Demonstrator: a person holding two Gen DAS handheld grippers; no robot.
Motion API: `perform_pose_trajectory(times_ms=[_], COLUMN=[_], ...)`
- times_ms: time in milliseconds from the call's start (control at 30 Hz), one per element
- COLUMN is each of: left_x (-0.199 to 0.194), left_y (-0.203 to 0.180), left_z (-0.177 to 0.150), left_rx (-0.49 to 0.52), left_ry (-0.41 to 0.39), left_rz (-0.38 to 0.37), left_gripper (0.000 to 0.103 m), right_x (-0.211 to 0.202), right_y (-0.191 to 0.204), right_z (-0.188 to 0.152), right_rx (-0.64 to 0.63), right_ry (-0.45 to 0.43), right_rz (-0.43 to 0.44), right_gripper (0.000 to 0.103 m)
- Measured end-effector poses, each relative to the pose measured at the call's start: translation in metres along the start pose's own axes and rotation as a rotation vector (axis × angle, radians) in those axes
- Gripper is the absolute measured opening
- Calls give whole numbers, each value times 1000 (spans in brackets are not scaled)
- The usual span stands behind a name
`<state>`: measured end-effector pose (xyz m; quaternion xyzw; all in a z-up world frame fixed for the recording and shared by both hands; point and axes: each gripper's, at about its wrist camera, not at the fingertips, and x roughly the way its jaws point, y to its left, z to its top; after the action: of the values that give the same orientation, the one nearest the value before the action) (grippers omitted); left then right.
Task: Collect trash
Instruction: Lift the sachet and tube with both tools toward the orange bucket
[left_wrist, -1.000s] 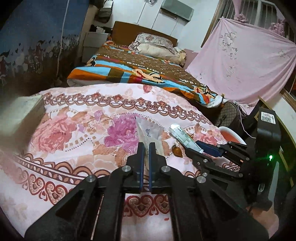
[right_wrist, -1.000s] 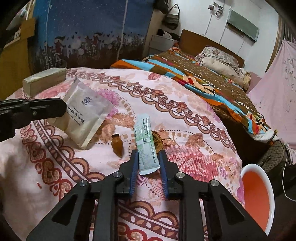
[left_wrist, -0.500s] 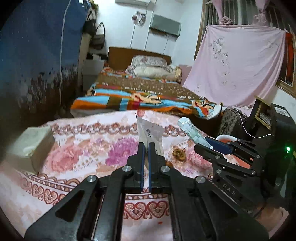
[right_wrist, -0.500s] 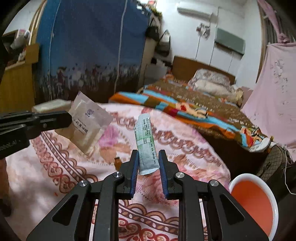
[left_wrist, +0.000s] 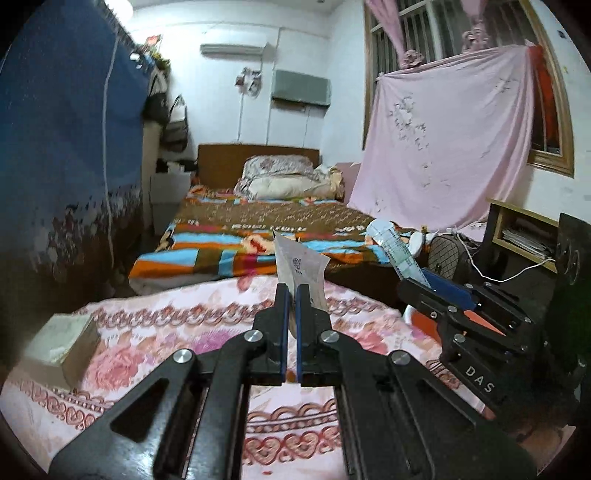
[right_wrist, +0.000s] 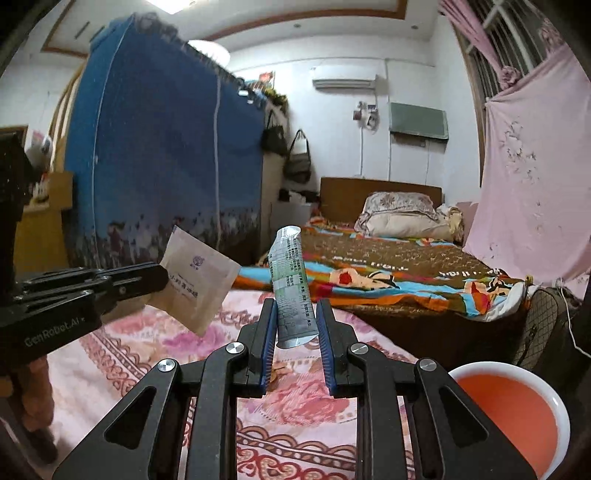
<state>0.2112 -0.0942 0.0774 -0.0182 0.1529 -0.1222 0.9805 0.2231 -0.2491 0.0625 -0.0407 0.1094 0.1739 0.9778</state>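
My left gripper (left_wrist: 291, 291) is shut on a beige paper sachet (left_wrist: 301, 267) and holds it up in the air above the floral-covered table (left_wrist: 155, 328). The sachet also shows in the right wrist view (right_wrist: 197, 282), at the tip of the left gripper (right_wrist: 162, 275). My right gripper (right_wrist: 295, 314) is shut on a green and white printed wrapper (right_wrist: 291, 284), which stands upright between the pads, lifted off the table. The wrapper (left_wrist: 393, 247) and right gripper (left_wrist: 424, 286) also show at the right of the left wrist view.
A white bin with an orange-red inside (right_wrist: 509, 410) stands low at the right of the table. A beige tissue box (left_wrist: 61, 343) lies at the table's left edge. A bed with a colourful blanket (left_wrist: 266, 229) lies beyond. A pink sheet (left_wrist: 443, 147) hangs at the right.
Both grippers have risen off the table with their pieces held. The small brown scraps on the cloth have dropped out of sight below.
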Motion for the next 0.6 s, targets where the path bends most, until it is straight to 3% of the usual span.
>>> perform_pose_trajectory(times_ms=[600], left_x=[2], left_y=[-88], left_z=[23], left_rx=[175], left_ry=[-128], left_rz=[-119], left_gripper=[0], right_x=[-49], right_y=[-71], right_z=[6], right_rx=[147], right_ry=[-127], right_rz=[-166], right_gripper=[19])
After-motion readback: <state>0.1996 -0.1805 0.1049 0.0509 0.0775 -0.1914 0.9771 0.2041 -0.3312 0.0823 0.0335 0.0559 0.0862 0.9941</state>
